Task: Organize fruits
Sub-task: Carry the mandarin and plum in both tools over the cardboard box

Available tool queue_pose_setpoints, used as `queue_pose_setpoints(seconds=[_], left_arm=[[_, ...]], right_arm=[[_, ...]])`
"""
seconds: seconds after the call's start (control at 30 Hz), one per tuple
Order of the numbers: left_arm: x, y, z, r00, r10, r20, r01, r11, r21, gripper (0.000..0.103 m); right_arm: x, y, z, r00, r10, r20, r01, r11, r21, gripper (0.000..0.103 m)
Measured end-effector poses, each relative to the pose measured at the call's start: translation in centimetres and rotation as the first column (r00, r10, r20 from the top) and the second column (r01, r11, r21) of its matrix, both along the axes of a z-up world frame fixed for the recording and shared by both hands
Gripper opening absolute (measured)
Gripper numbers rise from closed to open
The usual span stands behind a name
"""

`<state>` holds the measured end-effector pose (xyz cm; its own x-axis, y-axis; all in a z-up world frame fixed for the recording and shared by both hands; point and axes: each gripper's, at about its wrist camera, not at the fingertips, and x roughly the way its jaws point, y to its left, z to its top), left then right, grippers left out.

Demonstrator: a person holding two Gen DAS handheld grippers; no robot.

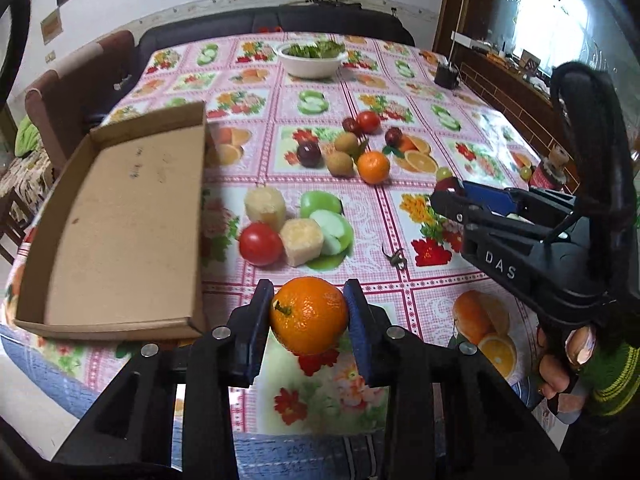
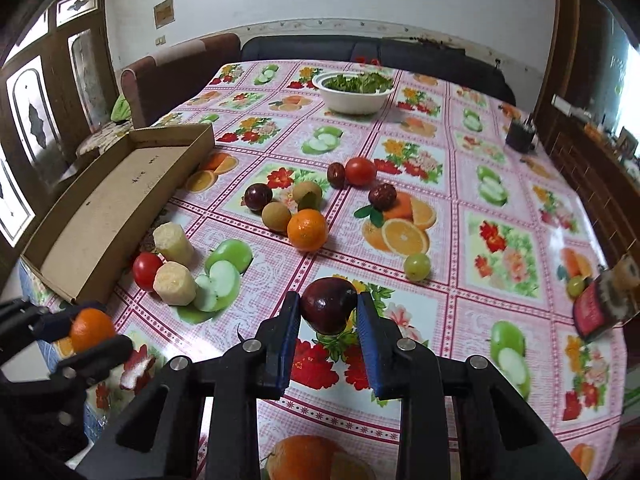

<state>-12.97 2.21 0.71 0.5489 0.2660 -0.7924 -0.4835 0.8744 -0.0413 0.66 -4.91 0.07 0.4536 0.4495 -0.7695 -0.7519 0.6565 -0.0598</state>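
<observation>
The cardboard tray [image 1: 120, 216] sits at the left edge of the surface [image 1: 400, 216], tilted in the left wrist view. Right of it, the left gripper [image 1: 308, 312] angles downward, clenched on an orange [image 1: 308, 314] held clear above the tablecloth, pads pressing both its sides. Beyond lie a tomato [image 1: 260, 243], two pale peeled chunks [image 1: 301, 241] and a cluster of small fruits [image 1: 348, 152]. Farther right, the right gripper [image 2: 329, 312], carried by a hand [image 1: 568, 364] in a green striped sleeve, also points downward and grasps a dark red plum [image 2: 329, 310] between its blue pads, lifted off the surface.
</observation>
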Motion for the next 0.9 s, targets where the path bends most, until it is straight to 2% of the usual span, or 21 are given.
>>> queue_pose_setpoints(seconds=[0.4,0.9], left_arm=[[-2.9,3.2,1.8,0.994,0.105,0.039,-0.107,0.993,0.042,0.034],[-7.3,9.8,2.4,0.960,0.272,0.059,-0.275,0.960,0.051,0.034]], right_arm=[[-2.4,1.7,1.6,0.996,0.032,0.080,-0.031,0.999,-0.018,0.029],[-6.9,7.9,2.5,0.975,0.192,0.116,-0.189,0.981,-0.038,0.029]])
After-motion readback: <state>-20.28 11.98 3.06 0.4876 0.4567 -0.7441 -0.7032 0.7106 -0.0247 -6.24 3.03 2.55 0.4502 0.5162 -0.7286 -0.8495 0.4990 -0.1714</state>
